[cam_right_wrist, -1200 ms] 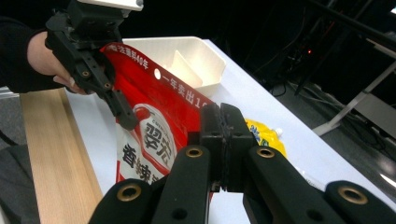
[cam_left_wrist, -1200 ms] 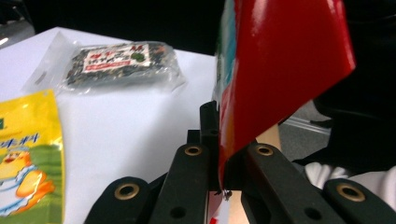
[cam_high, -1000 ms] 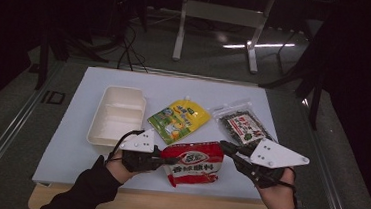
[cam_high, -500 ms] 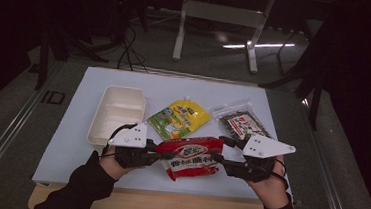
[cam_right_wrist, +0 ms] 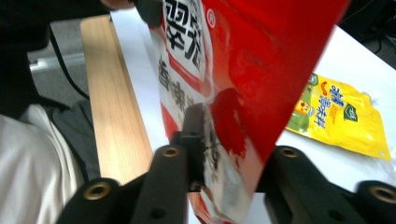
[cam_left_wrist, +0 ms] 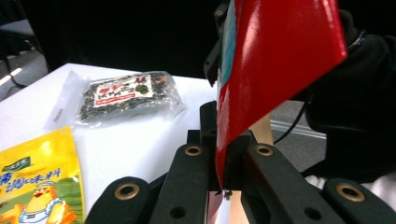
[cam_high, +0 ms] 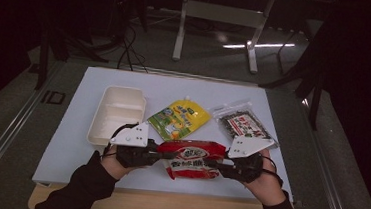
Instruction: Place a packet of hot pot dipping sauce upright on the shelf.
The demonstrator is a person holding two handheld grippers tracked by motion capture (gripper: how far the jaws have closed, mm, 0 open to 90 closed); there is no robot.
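Glossy red plastic noodle packet [cam_high: 192,157] clamped at opposite ends betw. L gripper [cam_high: 155,157] & R gripper [cam_high: 222,166], R jaws just closing on it, prob. for tear-open pull.

Your left tool [cam_high: 162,156] and right tool [cam_high: 219,165] are both black, each topped with a pale grey three-cornered plate dotted with small dark screws, and a thin black cable loops back from each over your hand. Seen close, their jaws are matte black links pinned with brass-ringed rivets. You wear dark long sleeves down to the wrists.
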